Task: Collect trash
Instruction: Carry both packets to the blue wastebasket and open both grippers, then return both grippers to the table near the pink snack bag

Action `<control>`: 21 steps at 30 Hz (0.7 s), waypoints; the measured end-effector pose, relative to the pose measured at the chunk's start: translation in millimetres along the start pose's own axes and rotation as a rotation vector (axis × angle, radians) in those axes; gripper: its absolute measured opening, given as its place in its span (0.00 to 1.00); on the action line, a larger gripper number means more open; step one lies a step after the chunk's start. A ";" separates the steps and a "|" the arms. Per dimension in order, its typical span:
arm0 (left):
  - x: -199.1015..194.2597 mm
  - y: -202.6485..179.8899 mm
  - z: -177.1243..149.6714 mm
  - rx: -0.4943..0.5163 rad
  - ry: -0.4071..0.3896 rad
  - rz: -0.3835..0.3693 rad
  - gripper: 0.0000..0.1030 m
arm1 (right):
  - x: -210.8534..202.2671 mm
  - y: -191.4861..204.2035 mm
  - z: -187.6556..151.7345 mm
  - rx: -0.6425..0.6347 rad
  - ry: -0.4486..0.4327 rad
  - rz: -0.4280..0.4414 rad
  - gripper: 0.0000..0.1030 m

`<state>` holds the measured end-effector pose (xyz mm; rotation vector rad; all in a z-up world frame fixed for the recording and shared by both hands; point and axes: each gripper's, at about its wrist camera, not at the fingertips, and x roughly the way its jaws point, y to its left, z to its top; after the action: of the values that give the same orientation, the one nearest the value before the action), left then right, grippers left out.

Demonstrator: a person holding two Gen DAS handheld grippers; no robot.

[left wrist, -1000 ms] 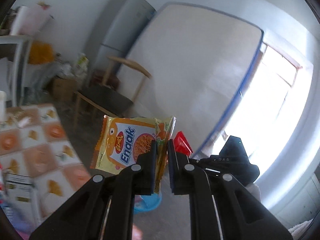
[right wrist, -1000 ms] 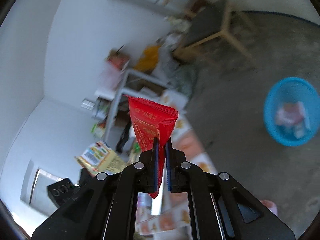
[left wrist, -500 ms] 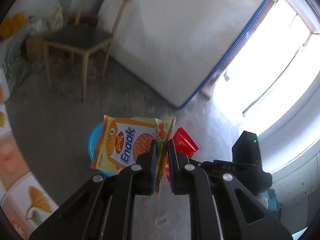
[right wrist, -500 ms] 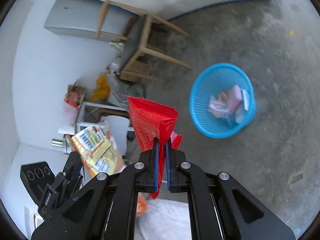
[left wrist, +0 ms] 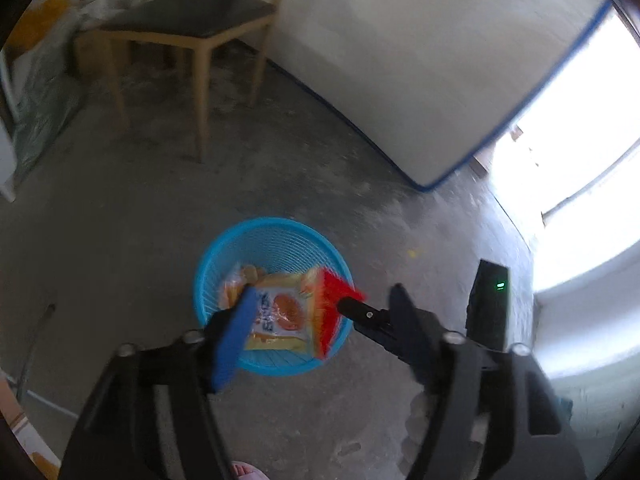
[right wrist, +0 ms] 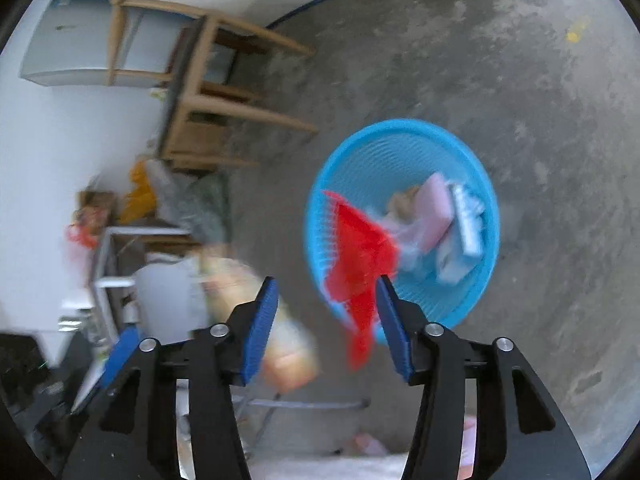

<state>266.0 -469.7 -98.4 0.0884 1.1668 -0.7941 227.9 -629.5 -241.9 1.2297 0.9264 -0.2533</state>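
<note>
The jaws of the left gripper are seen opening, wide apart, and nothing is pressed between the pads. The yellow snack packet is seen beyond them, loose, over the mouth of the blue basket. The jaws of the right gripper are likewise opening and stand apart; the red wrapper is blurred and lies against the inner side of the right-hand blue pad, with most of it over the near-left rim of the basket, clamped by nothing. In the left wrist view the same red wrapper is seen at the basket's right rim, just beside the tip of the right gripper.

Inside the basket, pale pink and silvery wrappers are piled toward its right wall. The basket is set on a grey concrete floor. A wooden chair with a dark seat is placed farther off to the left, and a white mattress with blue edging is leaned against the far wall.
</note>
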 end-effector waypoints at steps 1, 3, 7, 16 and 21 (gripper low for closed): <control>-5.8 5.6 -0.6 -0.023 0.003 -0.011 0.70 | 2.3 -2.8 0.5 0.005 0.003 -0.009 0.49; -16.2 13.2 -1.6 -0.046 -0.006 -0.023 0.72 | 2.6 -9.3 -1.4 0.005 0.006 -0.020 0.49; -53.6 20.5 -9.3 -0.041 -0.071 -0.024 0.72 | -10.2 -17.7 -10.5 -0.006 -0.020 -0.023 0.49; -151.3 29.2 -61.8 0.064 -0.172 -0.049 0.74 | -64.6 -3.4 -57.0 -0.093 -0.065 0.076 0.55; -207.5 50.4 -123.8 0.092 -0.190 -0.010 0.74 | -88.8 8.6 -101.4 -0.134 -0.026 0.172 0.59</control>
<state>165.9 -270.7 8.0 0.0812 0.9516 -0.8464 130.4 -563.5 -175.7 1.1711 0.7967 -0.0691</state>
